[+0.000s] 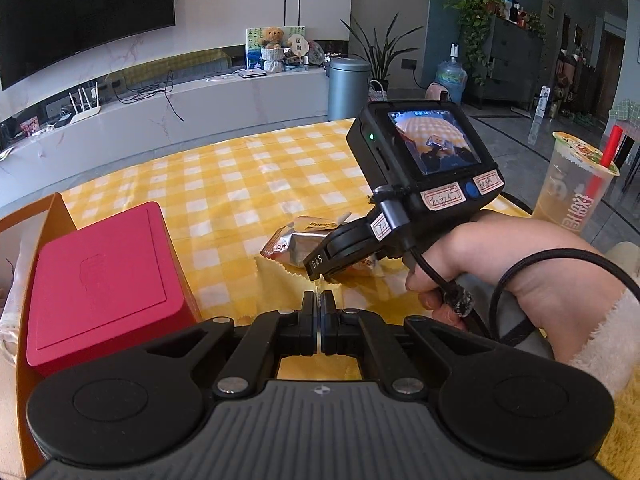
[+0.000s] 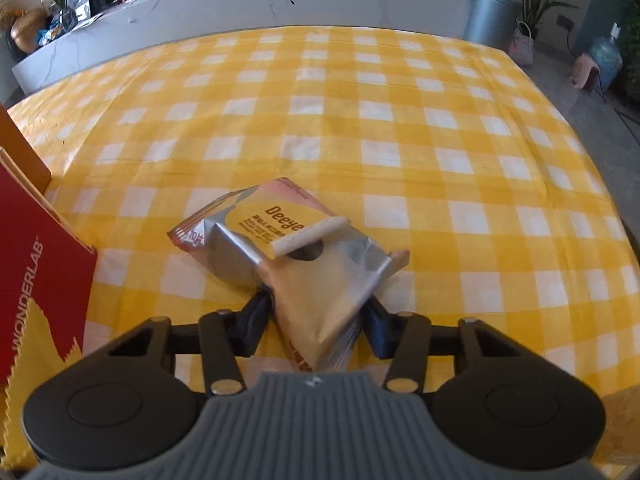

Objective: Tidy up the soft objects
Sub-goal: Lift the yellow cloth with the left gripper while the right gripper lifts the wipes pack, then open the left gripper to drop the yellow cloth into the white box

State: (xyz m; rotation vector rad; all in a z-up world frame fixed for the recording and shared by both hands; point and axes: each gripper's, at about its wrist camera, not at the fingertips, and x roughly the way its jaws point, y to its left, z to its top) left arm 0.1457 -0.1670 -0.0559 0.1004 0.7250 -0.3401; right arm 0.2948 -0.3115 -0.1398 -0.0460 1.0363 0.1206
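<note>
my left tongs (image 1: 319, 312) are closed on a thin clear sliver, perhaps wrapper film, with one red box (image 1: 100, 280) just to their left. my right tongs (image 2: 316, 316) squeeze the near end of one snack packet (image 2: 288, 248) lying on the checked tabletop (image 2: 400, 128). the slick foil could slide out when lifted, since the grip is at one end. one drink cup (image 1: 576, 184) stands far right; a swing could tip it.
</note>
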